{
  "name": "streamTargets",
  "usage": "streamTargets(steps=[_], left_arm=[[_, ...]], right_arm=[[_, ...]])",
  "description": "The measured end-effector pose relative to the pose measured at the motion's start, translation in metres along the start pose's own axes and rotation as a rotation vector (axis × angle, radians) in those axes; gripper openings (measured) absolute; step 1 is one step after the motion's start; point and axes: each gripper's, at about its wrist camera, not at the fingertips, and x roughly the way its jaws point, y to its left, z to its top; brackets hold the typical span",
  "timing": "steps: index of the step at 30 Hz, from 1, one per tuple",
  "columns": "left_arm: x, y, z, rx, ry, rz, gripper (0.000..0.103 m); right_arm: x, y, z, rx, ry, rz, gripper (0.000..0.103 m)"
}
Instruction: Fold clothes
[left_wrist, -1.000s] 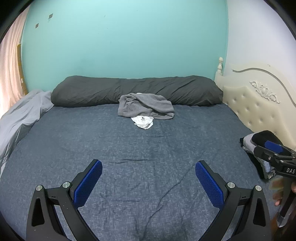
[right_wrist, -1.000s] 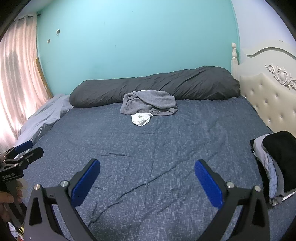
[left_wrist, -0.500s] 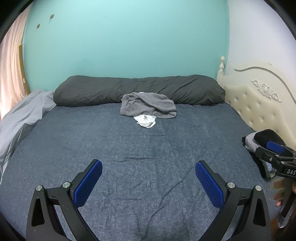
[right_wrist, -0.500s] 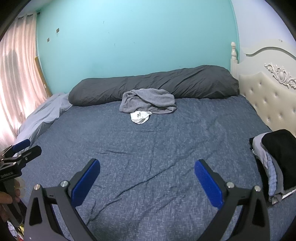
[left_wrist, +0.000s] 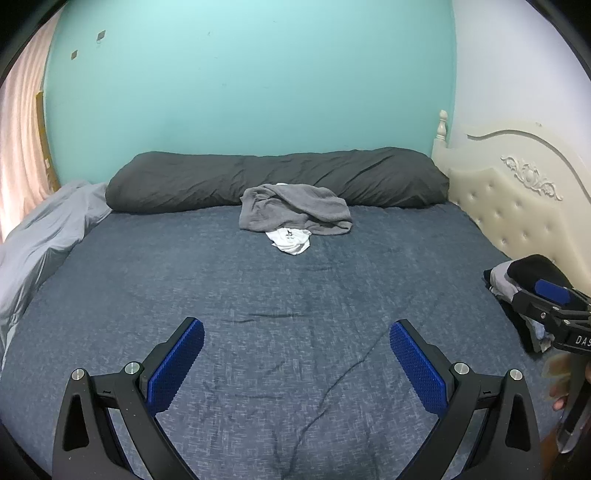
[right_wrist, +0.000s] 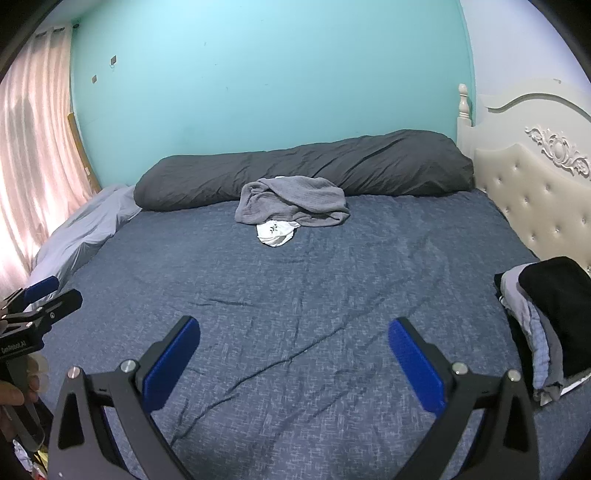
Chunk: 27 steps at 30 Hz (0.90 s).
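Observation:
A crumpled grey garment (left_wrist: 295, 208) (right_wrist: 291, 205) lies at the far middle of the blue bed, against the long dark pillow. A white garment (left_wrist: 290, 240) (right_wrist: 275, 232) pokes out from under its near edge. A stack of folded clothes (right_wrist: 546, 314) (left_wrist: 517, 280) sits at the bed's right side by the headboard. My left gripper (left_wrist: 295, 363) and my right gripper (right_wrist: 293, 360) both hang open and empty over the near part of the bed, far from the garments. In each view the other gripper shows at the edge.
The blue bed sheet (left_wrist: 295, 314) is bare in the middle, with a few creases. A dark long pillow (left_wrist: 273, 177) runs along the teal wall. A light grey blanket (left_wrist: 40, 236) is bunched at the left, below pink curtains (right_wrist: 33, 166). A cream tufted headboard (right_wrist: 535, 192) borders the right.
Both views have shifted slightly, so the grey garment sits a little further right in the left wrist view. Both grippers stay open and empty. The clothes have not moved.

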Motion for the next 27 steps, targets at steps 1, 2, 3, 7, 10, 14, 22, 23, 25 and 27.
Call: streamTargets(steps=[1, 2, 3, 7, 10, 14, 22, 23, 25, 27], left_arm=[[0.0, -0.001, 0.0, 0.001, 0.0, -0.002, 0.103], [0.0, -0.002, 0.0, 0.002, 0.0, -0.003, 0.103], [0.0, -0.003, 0.0, 0.003, 0.0, -0.005, 0.103], [0.0, -0.008, -0.001, 0.008, 0.006, -0.017, 0.103], [0.0, -0.015, -0.004, 0.018, 0.009, -0.029, 0.103], [0.001, -0.028, -0.006, 0.028, 0.011, -0.046, 0.103], [0.002, -0.052, -0.006, 0.049, 0.013, -0.086, 0.103], [0.003, -0.056, -0.006, 0.054, 0.014, -0.092, 0.103], [0.003, -0.064, -0.007, 0.063, 0.015, -0.103, 0.103], [0.002, -0.07, -0.008, 0.068, 0.016, -0.114, 0.103]], right_arm=[[-0.001, -0.001, 0.0, 0.001, 0.0, -0.002, 0.103], [-0.001, -0.002, 0.0, 0.002, 0.0, -0.004, 0.103], [-0.002, -0.003, 0.0, 0.002, -0.002, -0.007, 0.103], [-0.005, -0.006, -0.003, 0.009, -0.005, -0.015, 0.103], [-0.007, -0.012, -0.007, 0.02, -0.002, -0.025, 0.103], [-0.011, -0.02, -0.011, 0.027, 0.004, -0.044, 0.103], [-0.031, -0.042, -0.018, 0.05, -0.005, -0.097, 0.103], [-0.034, -0.044, -0.019, 0.053, -0.006, -0.102, 0.103], [-0.039, -0.051, -0.021, 0.062, -0.008, -0.114, 0.103], [-0.044, -0.058, -0.025, 0.07, -0.009, -0.127, 0.103]])
